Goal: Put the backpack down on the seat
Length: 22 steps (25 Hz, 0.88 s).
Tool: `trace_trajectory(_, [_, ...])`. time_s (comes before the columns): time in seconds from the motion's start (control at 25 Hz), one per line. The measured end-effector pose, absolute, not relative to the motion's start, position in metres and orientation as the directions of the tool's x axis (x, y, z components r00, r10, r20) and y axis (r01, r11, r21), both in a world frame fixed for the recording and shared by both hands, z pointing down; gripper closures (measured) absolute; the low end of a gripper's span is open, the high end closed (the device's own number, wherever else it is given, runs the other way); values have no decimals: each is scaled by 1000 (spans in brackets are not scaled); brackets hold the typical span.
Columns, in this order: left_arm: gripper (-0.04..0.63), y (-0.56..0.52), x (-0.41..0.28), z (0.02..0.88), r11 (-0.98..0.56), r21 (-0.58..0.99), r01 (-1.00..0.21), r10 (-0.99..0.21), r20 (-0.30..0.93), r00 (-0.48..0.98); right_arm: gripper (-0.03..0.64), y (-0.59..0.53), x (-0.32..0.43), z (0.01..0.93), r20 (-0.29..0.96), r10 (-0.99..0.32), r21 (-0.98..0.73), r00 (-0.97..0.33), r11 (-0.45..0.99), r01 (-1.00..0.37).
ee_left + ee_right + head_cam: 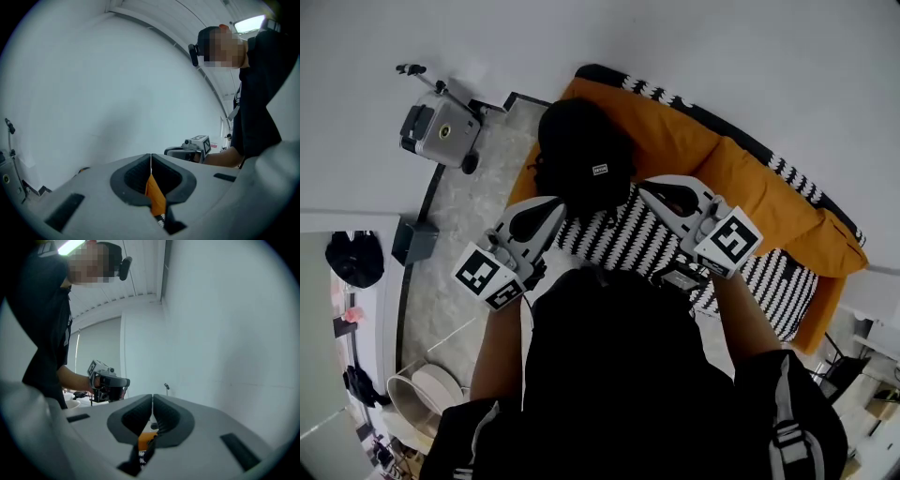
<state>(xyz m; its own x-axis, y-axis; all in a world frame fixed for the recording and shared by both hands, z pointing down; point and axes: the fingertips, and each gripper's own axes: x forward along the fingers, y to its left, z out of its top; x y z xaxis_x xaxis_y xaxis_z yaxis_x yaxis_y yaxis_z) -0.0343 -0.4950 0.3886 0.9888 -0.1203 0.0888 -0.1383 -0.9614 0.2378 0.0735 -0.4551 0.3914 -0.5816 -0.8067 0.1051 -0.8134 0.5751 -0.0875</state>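
Observation:
A black backpack with a small white label rests on the left end of the sofa's seat, which has a black-and-white zigzag cover, and leans against the orange backrest. My left gripper hangs just in front of the backpack's lower left, apart from it. My right gripper is at its lower right. Both are shut with nothing between the pads. In the left gripper view the shut jaws face a white wall, with orange sofa fabric showing below them. The right gripper view shows its own shut jaws the same way.
A grey wheeled machine stands on the pale floor left of the sofa. A dark box sits by the wall, and a round white bin is at lower left. White wall lies behind the sofa.

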Motion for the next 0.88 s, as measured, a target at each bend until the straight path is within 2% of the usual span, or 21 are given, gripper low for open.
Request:
trace_trajectory(0.44, [572, -431, -74, 362, -976, 214, -39, -38, 8, 999, 586, -395, 36, 367, 94, -851, -77, -516, 511, -856])
trace_trajectory(0.88, [572, -333, -155, 375, -970, 242, -11, -11, -2, 1000, 586, -297, -68, 367, 71, -845, -119, -530, 521, -845])
